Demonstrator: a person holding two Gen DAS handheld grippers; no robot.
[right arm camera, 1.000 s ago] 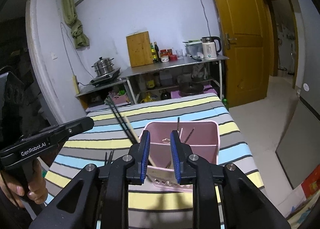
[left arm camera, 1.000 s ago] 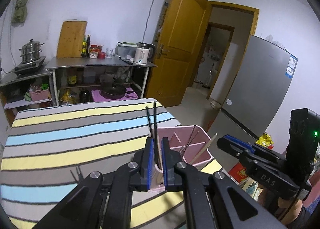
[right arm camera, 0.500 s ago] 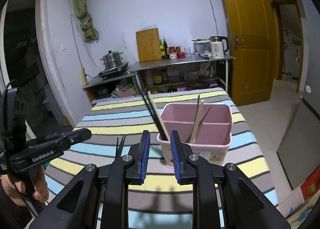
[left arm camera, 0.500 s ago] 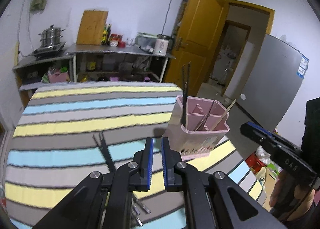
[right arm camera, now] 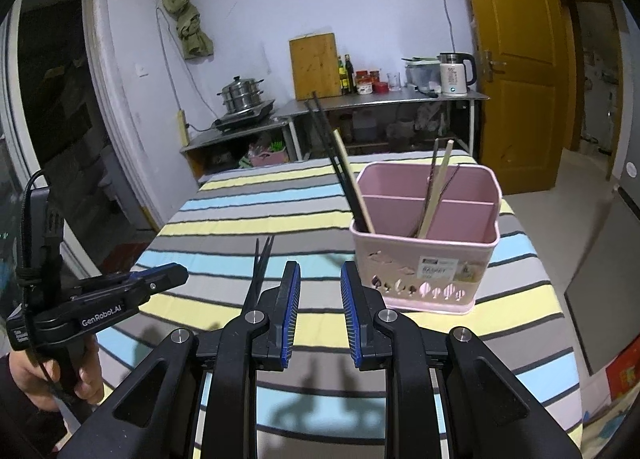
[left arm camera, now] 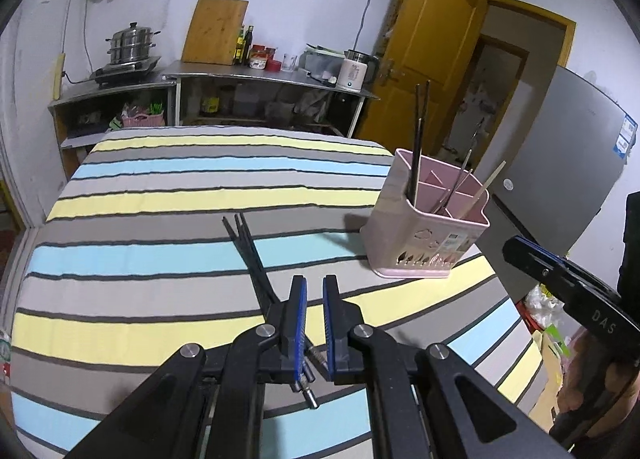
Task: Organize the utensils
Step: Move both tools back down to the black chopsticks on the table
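Both grippers, left (left arm camera: pixel 314 323) and right (right arm camera: pixel 319 311), hang narrowly parted and empty above the tabletop (left arm camera: pixel 160 219). Several chopsticks stand in the holder (right arm camera: pixel 430 259); dark chopsticks (left arm camera: pixel 250 255) remain on the tabletop, so I judge the task partly done.

"GenRobot.AI" in white on left gripper (right arm camera: pixel 100 309) body, "DAS" on right gripper (left arm camera: pixel 576 295) arm; sticker on pink utensil holder (right arm camera: pixel 428 255) & fridge (left arm camera: pixel 580 147) label too small to read.

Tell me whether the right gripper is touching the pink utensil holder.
Apart. The right wrist view shows striped tablecloth between the open right gripper and the pink utensil holder.
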